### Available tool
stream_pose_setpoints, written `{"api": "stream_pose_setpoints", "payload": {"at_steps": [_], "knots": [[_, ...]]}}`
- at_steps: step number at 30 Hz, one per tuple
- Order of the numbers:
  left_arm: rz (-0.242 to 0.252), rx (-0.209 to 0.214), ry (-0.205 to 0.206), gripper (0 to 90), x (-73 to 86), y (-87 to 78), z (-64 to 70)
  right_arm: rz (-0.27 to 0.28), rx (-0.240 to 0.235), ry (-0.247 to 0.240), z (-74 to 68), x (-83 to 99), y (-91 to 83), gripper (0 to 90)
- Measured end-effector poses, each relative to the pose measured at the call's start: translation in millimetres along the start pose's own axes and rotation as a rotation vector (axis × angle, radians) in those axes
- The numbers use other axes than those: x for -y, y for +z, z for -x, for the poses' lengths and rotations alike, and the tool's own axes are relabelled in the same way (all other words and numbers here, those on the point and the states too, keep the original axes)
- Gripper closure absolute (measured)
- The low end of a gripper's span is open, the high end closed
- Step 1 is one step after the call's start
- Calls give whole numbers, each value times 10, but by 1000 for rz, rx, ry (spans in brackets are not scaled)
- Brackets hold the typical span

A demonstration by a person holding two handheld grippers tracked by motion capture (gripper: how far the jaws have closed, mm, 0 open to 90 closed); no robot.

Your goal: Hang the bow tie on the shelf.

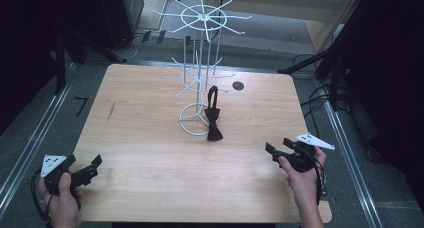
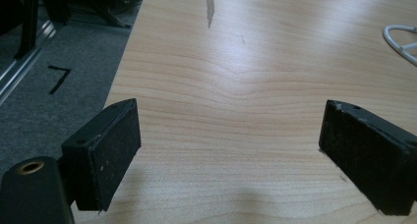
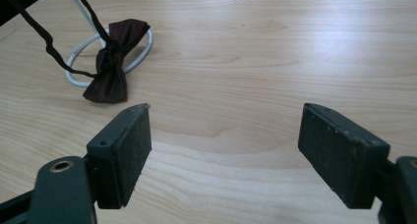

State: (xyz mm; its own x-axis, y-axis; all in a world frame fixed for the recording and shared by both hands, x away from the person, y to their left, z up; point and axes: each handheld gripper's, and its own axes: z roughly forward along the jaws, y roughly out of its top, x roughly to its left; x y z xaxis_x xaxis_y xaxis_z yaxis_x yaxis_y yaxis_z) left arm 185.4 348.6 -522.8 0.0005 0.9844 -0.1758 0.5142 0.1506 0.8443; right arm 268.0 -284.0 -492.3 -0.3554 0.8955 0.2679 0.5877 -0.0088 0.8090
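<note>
My left gripper (image 1: 89, 169) sits at the near left corner of the wooden table (image 1: 150, 153), held in my left hand (image 1: 60, 195), with its grey three-cornered plate on top. Its jaws are spread wide with nothing between them; in the left gripper view my left gripper (image 2: 228, 150) has only bare wood grain between its pads (image 2: 115, 153), and a dark streak (image 2: 210, 8) marks the board farther out. Off the table's left edge, black tape (image 2: 59, 79) lies on the grey floor.

Toward the middle stands the white wire display rack (image 1: 200, 63), two tiers of hooks on a post rising from a ring base (image 1: 192, 120). A dark maroon bow tie (image 1: 214, 123) hangs by its strap from a lower hook, its bow resting on the table at the ring's right side, touching it. In the right gripper view the bow tie (image 3: 112, 62) lies over the ring's rim, the strap running up and out of view.

Behind the rack, a round cable hole (image 1: 238, 86) opens in the tabletop.

My right gripper (image 1: 274, 150) hovers near the right edge, in my right hand (image 1: 300, 180), well apart from the bow tie. My right gripper (image 3: 223, 150) has its jaws spread too, empty.
</note>
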Motion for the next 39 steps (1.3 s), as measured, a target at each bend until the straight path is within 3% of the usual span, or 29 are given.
{"api": "stream_pose_setpoints", "payload": {"at_steps": [15,23,37,39], "knots": [[5,-1,5,94,1,-4,5,-8,44,12,341,292,-249,184],[5,-2,16,94,3,-7,10,-10,72,41,530,445,-354,177],[5,-2,17,94,4,-5,20,-12,100,67,746,643,-517,167],[8,2,15,94,5,-7,15,-13,125,68,801,703,-561,165]]}}
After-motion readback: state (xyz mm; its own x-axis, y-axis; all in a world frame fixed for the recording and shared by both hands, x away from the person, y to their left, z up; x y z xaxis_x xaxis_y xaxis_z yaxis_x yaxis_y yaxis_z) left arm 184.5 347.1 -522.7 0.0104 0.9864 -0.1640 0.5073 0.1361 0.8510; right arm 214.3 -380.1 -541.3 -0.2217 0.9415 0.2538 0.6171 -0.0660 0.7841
